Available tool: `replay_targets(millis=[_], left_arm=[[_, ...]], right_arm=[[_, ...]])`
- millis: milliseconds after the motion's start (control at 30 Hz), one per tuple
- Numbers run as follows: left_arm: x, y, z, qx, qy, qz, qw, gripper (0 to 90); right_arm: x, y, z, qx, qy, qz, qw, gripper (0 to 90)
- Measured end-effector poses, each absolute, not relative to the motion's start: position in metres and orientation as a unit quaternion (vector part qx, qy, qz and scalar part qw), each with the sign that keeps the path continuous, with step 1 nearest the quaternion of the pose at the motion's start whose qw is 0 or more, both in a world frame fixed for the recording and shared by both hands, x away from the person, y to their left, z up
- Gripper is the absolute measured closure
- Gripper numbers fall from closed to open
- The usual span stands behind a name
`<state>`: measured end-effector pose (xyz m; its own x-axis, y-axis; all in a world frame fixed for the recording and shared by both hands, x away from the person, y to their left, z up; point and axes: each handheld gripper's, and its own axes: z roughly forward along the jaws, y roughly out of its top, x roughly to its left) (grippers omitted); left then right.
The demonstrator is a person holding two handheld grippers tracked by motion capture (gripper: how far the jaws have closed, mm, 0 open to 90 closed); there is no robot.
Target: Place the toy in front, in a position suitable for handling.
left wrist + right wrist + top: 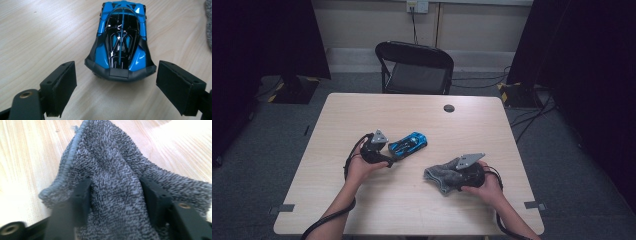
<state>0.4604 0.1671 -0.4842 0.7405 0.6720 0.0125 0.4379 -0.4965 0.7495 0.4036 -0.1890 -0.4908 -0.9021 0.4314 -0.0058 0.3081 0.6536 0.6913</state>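
Note:
A blue and black toy car [408,144] stands on the wooden table [412,112], just left of centre. My left gripper [387,151] is at the car's near end, open. In the left gripper view the car [122,41] lies straight ahead, its dark end level with the fingertips [63,77], and the left gripper [116,82] touches nothing. To the right, a grey terry cloth [439,176] lies bunched on the table. My right gripper [453,174] is on it. A raised fold of the cloth [112,170] is pinched in the right gripper [116,186].
A black folding chair [416,67] stands beyond the table's far edge. A small dark round cap [449,108] sits in the tabletop near the far side. Cables trail from both grippers off the near edge.

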Motion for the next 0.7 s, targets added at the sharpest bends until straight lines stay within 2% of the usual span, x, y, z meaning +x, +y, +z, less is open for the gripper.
replay_targets(millis=[300, 600, 700], left_arm=[[0.469, 0.154, -0.494, 0.865, 0.296, 0.159, 0.373, 16.0], [0.475, 0.15, -0.504, 0.86, 0.305, 0.156, 0.378, 16.4], [0.475, 0.151, -0.504, 0.86, 0.304, 0.144, 0.384, 22.6]], right_arm=[[0.402, -0.191, -0.493, 0.217, 0.898, 0.372, 0.093, 51.6], [0.403, -0.19, -0.492, 0.223, 0.898, 0.369, 0.094, 55.1], [0.403, -0.191, -0.492, 0.227, 0.895, 0.371, 0.097, 58.9]])
